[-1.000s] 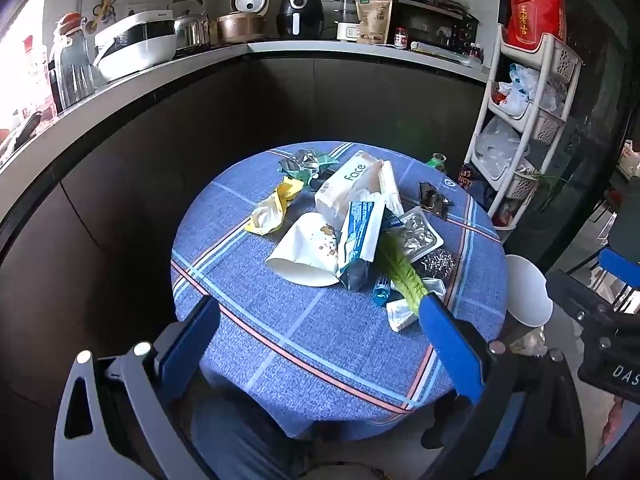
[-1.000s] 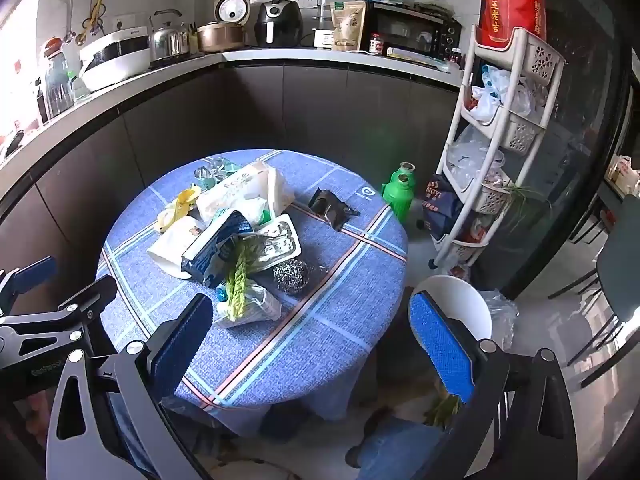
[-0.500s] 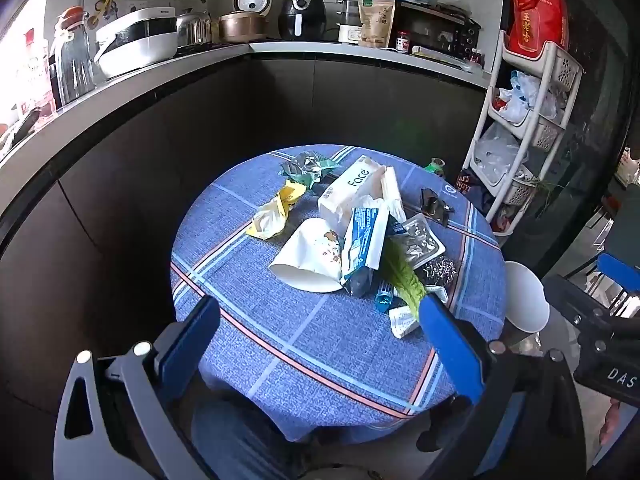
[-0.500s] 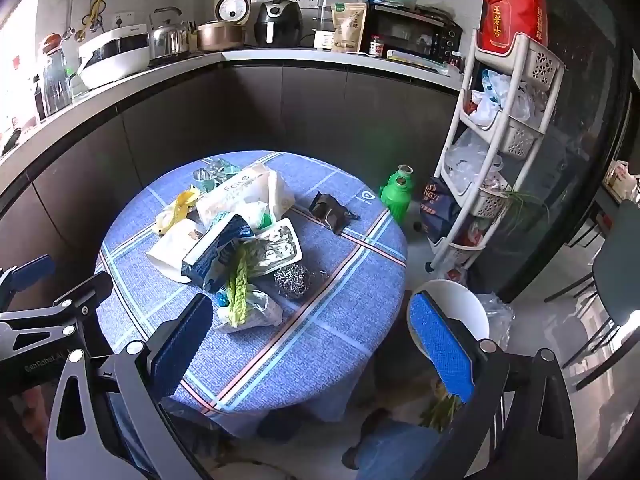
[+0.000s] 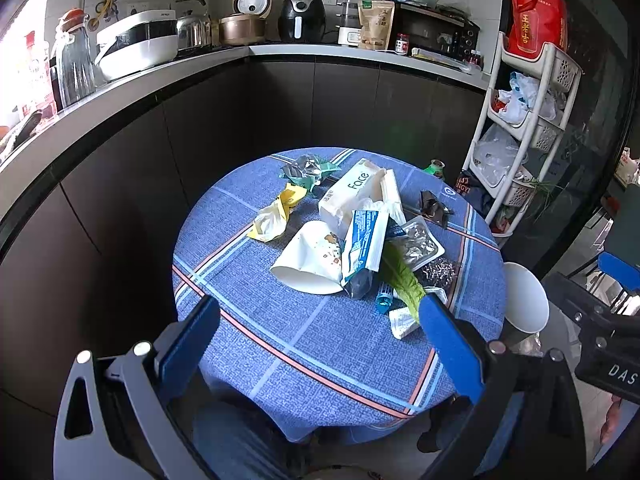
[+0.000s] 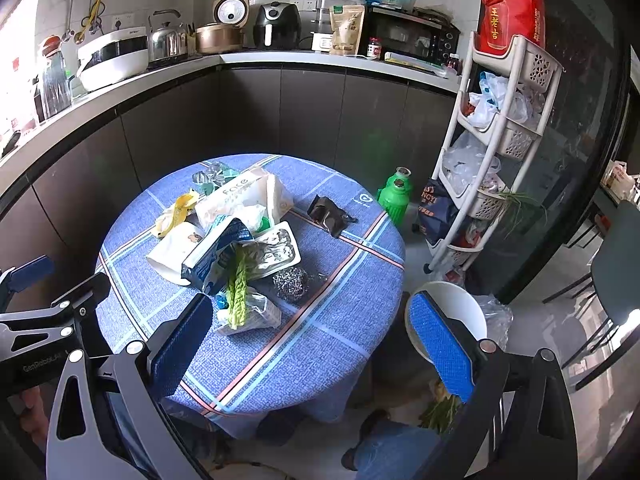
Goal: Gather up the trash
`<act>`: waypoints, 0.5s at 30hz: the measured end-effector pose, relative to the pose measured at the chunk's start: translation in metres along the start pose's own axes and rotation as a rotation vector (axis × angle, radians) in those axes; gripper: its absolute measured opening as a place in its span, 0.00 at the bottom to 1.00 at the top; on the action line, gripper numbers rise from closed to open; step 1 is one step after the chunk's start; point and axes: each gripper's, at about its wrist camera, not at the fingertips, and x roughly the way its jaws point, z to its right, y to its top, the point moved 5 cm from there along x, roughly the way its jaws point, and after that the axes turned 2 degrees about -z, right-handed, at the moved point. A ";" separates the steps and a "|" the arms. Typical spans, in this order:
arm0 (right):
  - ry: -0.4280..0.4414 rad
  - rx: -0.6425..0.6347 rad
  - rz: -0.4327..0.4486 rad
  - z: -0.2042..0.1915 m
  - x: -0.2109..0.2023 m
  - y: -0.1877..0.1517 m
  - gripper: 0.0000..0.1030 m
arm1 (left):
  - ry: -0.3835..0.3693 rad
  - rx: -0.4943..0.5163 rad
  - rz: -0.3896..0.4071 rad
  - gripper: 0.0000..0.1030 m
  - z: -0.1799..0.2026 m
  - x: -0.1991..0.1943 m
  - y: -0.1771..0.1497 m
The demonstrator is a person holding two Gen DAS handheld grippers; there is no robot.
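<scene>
A heap of trash lies on the round table with a blue checked cloth: a white paper cup on its side, a tissue pack marked "Face", a yellow wrapper, a blue-white pouch, a green leaf, a steel scourer, a foil tray and a dark wrapper. My left gripper hangs open above the table's near edge, empty. My right gripper is open and empty too, above the table's right side.
A white bin stands on the floor right of the table. A green bottle and a white basket rack stand behind it. A dark counter with appliances curves round the back. A person's legs show below.
Both grippers drew back and up slightly, so the table looks a little smaller and farther. The trash has not moved and both grippers stay open.
</scene>
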 end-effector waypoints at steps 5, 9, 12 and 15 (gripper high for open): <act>0.000 0.002 0.002 0.001 -0.002 0.001 0.92 | 0.001 0.000 0.003 0.97 0.000 0.000 0.000; -0.003 0.007 0.007 0.003 -0.004 0.003 0.92 | 0.002 0.000 0.006 0.97 -0.001 -0.001 0.001; -0.003 0.006 0.006 0.004 -0.004 0.003 0.92 | 0.002 0.000 0.006 0.97 -0.001 -0.002 0.002; -0.003 0.005 0.007 0.003 -0.003 0.001 0.92 | 0.001 -0.001 0.007 0.97 -0.001 -0.001 0.001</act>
